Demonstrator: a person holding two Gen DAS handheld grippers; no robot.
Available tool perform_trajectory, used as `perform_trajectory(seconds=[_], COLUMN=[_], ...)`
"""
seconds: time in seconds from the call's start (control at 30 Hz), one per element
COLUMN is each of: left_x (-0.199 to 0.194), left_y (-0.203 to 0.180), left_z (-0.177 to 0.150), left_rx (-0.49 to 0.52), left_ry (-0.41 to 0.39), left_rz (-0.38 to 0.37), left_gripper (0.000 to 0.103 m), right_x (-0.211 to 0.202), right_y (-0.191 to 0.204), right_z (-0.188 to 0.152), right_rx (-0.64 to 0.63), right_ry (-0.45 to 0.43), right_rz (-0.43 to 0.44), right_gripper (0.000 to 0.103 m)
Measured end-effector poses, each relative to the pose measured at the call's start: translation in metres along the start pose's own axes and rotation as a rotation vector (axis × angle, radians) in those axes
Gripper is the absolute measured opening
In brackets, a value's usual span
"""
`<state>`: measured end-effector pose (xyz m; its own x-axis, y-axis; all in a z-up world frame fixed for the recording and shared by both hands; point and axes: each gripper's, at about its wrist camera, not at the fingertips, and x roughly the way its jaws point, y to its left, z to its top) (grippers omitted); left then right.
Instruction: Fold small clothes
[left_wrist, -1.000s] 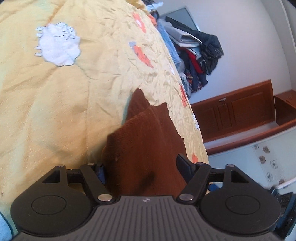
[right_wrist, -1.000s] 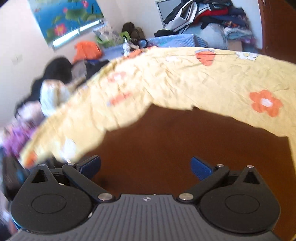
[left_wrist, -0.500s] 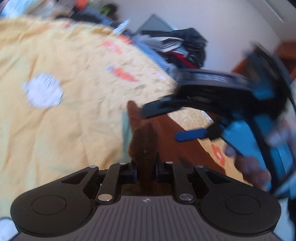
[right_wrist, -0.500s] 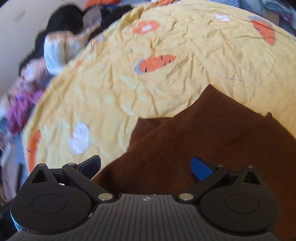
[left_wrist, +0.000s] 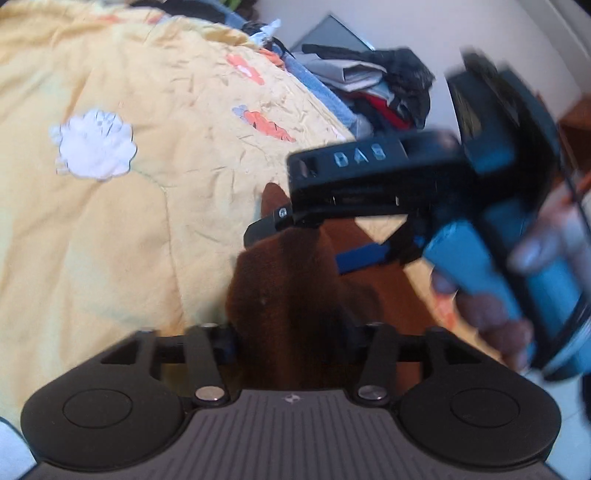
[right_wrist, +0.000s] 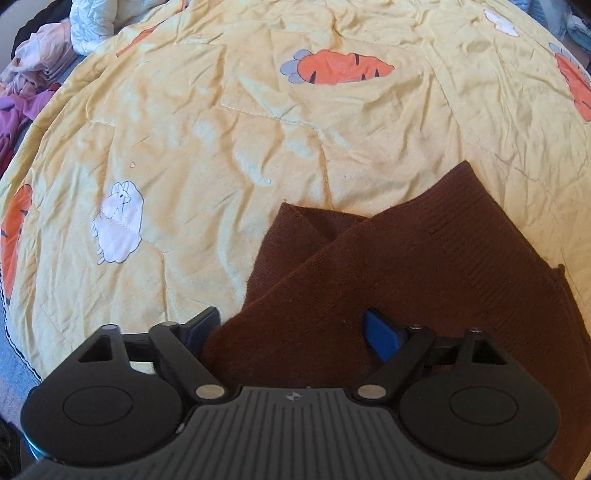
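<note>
I'm angling my left gripper (left_wrist: 290, 338) down over the yellow quilt (left_wrist: 110, 229); its jaws have just been opening and are now standing apart around a raised fold of the brown knit garment (left_wrist: 291, 295), not pinching it. My right gripper (right_wrist: 291, 328) is pointing steeply down, jaws wide but just closing a bit, straddling the garment's near edge. Only the left view is catching the hand (left_wrist: 491, 306) on the right tool; only the right view is showing the garment lying folded flat.
</note>
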<state>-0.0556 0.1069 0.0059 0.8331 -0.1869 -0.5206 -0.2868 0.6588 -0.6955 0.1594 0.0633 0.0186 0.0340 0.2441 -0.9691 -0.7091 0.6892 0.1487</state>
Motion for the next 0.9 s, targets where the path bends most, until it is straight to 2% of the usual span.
perform_trajectory(seconds=[0.03,0.1,0.13,0.17,0.2,0.27,0.3,0.4,0.43,0.47,0.5,0.53,0.57,0.6,0.63,0.67,0.77,0.9], left_x=[0.002,0.008,0.011,0.014,0.017,0.014,0.011,-0.004,-0.003,-0.001,0.001,0.003,0.005,0.007,0.01,0.009,0.005,0.005], left_y=[0.0,-0.001,-0.002,-0.002,-0.003,-0.011,-0.022,-0.064,-0.075,-0.08,-0.083,-0.083,-0.084,-0.086,-0.088,-0.09,-0.098,-0.126], left_z=[0.002,0.003,0.003,0.002,0.001,-0.004,-0.009,-0.039,-0.049,-0.057,-0.062,-0.065,-0.067,-0.068,-0.068,-0.07,-0.075,-0.086], left_rx=[-0.018,-0.027,-0.024,-0.011,0.008,0.073,0.159,0.53,0.629,0.687,0.718,0.742,0.761,0.775,0.786,0.8,0.858,0.949], left_ry=[0.005,0.015,0.014,0.013,0.02,-0.017,-0.046,-0.181,-0.186,-0.185,-0.184,-0.181,-0.182,-0.185,-0.185,-0.185,-0.201,-0.23], left_rz=[-0.014,-0.029,-0.028,-0.003,0.018,0.044,0.051,0.07,0.081,0.097,0.108,0.122,0.136,0.144,0.146,0.148,0.135,0.06], left_gripper=[0.066,0.064,0.052,0.014,0.014,0.013,0.012,0.012,0.012,0.012,0.012,0.012,0.012,0.012,0.012,0.012,0.012,0.012], right_x=[0.001,0.001,0.001,0.0,-0.002,-0.006,-0.008,-0.01,-0.009,-0.007,-0.006,-0.004,-0.003,-0.004,-0.005,-0.008,-0.024,-0.06], right_y=[-0.003,-0.007,-0.01,-0.013,-0.016,-0.02,-0.021,-0.016,-0.014,-0.01,-0.006,-0.003,-0.002,-0.002,-0.004,-0.01,-0.037,-0.082], right_z=[-0.001,-0.003,-0.003,-0.002,-0.001,0.001,0.002,0.005,0.006,0.006,0.006,0.006,0.006,0.005,0.004,0.002,-0.009,-0.04], right_rx=[0.013,0.037,0.055,0.078,0.098,0.123,0.129,0.099,0.083,0.061,0.032,0.004,-0.018,-0.038,-0.051,-0.058,-0.033,0.051], right_ry=[-0.002,-0.011,-0.016,-0.018,-0.018,-0.017,-0.016,0.002,0.009,0.015,0.025,0.036,0.043,0.043,0.039,0.029,-0.016,-0.14], right_rz=[0.013,0.041,0.062,0.079,0.093,0.118,0.125,0.106,0.091,0.073,0.053,0.03,0.003,-0.021,-0.039,-0.042,0.026,0.13], right_gripper=[0.094,0.099,0.1,0.1,0.1,0.098,0.097,0.092,0.089,0.087,0.086,0.079,0.066,0.059,0.043,0.035,0.026,0.025])
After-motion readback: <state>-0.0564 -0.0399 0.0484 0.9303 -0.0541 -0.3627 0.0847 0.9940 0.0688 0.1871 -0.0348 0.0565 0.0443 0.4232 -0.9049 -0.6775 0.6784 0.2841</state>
